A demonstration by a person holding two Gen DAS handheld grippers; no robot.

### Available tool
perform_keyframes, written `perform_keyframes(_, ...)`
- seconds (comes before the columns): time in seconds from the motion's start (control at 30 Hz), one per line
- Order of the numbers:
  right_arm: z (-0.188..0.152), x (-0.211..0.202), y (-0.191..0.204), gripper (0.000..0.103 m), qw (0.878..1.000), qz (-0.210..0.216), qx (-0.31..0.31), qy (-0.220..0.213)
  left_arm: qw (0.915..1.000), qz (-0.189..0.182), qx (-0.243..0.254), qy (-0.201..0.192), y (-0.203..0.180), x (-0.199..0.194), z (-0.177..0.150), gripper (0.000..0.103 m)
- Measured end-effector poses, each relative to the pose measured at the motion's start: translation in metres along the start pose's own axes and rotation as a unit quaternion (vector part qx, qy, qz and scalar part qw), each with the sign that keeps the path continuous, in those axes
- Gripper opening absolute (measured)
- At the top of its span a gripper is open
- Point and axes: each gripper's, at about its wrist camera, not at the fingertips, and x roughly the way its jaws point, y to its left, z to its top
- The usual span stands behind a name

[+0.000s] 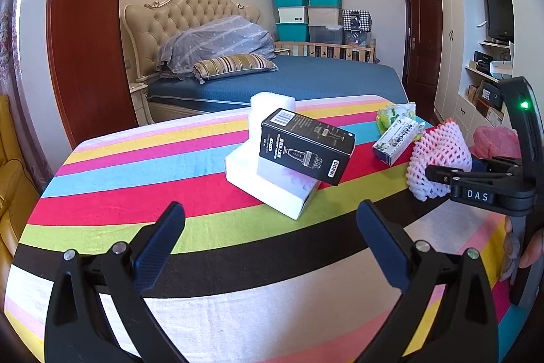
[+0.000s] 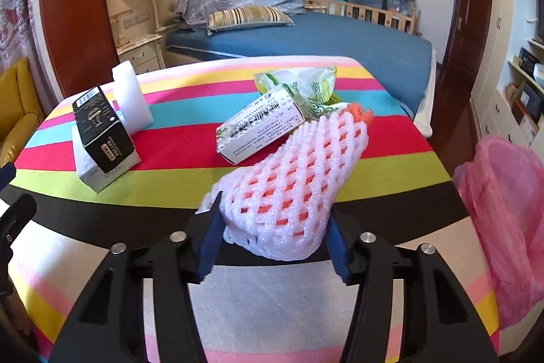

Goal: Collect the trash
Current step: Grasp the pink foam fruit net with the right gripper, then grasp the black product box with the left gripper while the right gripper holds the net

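Note:
A white and pink foam fruit net (image 2: 289, 182) sits between the fingers of my right gripper (image 2: 275, 240), which is shut on it just above the striped table; it also shows in the left wrist view (image 1: 438, 155). My left gripper (image 1: 272, 233) is open and empty, facing a black box (image 1: 306, 145) that leans on white foam blocks (image 1: 268, 182). A white and green carton (image 2: 258, 128) and a green plastic wrapper (image 2: 306, 87) lie behind the net.
A pink plastic bag (image 2: 503, 210) hangs open at the table's right edge. The striped tablecloth (image 1: 136, 179) covers the table. A bed (image 1: 289, 80) stands behind it, shelves (image 1: 489, 80) to the right, a yellow armchair (image 1: 10, 179) to the left.

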Motion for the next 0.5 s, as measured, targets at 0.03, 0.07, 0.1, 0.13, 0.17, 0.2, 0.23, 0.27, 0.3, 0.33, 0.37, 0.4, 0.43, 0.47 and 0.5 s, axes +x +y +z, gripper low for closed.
perform_keyframes(0.03,0.000,-0.002,0.000,0.045,1.000,-0.001,-0.002,-0.004,1.0000,0.000,0.000,0.000,0.000,0.000,0.000,0.098)
perform_keyframes(0.07,0.000,-0.004,0.001,0.044,1.000,-0.003,-0.003,-0.011,1.0000,0.000,0.000,0.000,0.000,0.000,0.000,0.098)
perform_keyframes(0.1,-0.001,-0.008,0.002,0.043,1.000,-0.004,-0.004,-0.020,1.0000,0.000,0.000,0.001,0.000,0.000,0.000,0.098)
perform_keyframes(0.13,-0.001,-0.011,0.002,0.042,1.000,-0.005,-0.004,-0.029,1.0000,0.000,0.000,0.001,0.000,0.000,0.000,0.098)
perform_keyframes(0.17,-0.003,-0.016,0.002,0.042,0.999,-0.006,-0.002,-0.040,1.0000,0.000,0.000,0.001,0.000,0.000,0.000,0.098)
perform_keyframes(0.2,-0.005,-0.021,0.001,0.041,0.999,-0.004,0.002,-0.047,1.0000,0.000,-0.001,0.001,0.000,0.000,0.000,0.098)
perform_keyframes(0.23,-0.008,-0.024,0.002,0.041,0.999,-0.002,0.005,-0.049,1.0000,0.000,-0.001,0.001,0.000,0.000,0.000,0.098)
perform_keyframes(0.27,-0.011,-0.029,0.002,0.041,0.998,-0.001,0.005,-0.055,1.0000,-0.002,-0.003,0.003,0.001,0.000,0.001,0.098)
perform_keyframes(0.3,-0.013,-0.032,0.004,0.041,0.998,-0.003,0.004,-0.060,1.0000,-0.005,-0.006,0.006,0.002,0.002,0.002,0.098)
perform_keyframes(0.33,-0.016,-0.037,0.006,0.041,0.998,-0.006,0.002,-0.064,0.9998,-0.008,-0.012,0.013,0.004,0.004,0.002,0.098)
perform_keyframes(0.37,-0.018,-0.040,0.007,0.041,0.998,-0.007,0.000,-0.068,0.9996,-0.009,-0.018,0.018,0.007,0.006,0.002,0.098)
perform_keyframes(0.4,-0.019,-0.042,0.007,0.041,0.998,-0.008,0.000,-0.070,0.9994,-0.010,-0.025,0.024,0.009,0.009,0.003,0.098)
perform_keyframes(0.43,-0.020,-0.045,0.007,0.041,0.997,-0.010,0.002,-0.073,0.9988,-0.013,-0.035,0.033,0.013,0.012,0.003,0.098)
perform_keyframes(0.47,-0.021,-0.046,0.008,0.041,0.997,-0.011,0.004,-0.076,0.9983,-0.014,-0.042,0.038,0.015,0.014,0.003,0.098)
perform_keyframes(0.5,-0.021,-0.047,0.010,0.041,0.997,-0.013,0.005,-0.079,0.9978,-0.014,-0.049,0.042,0.018,0.016,0.003,0.098)
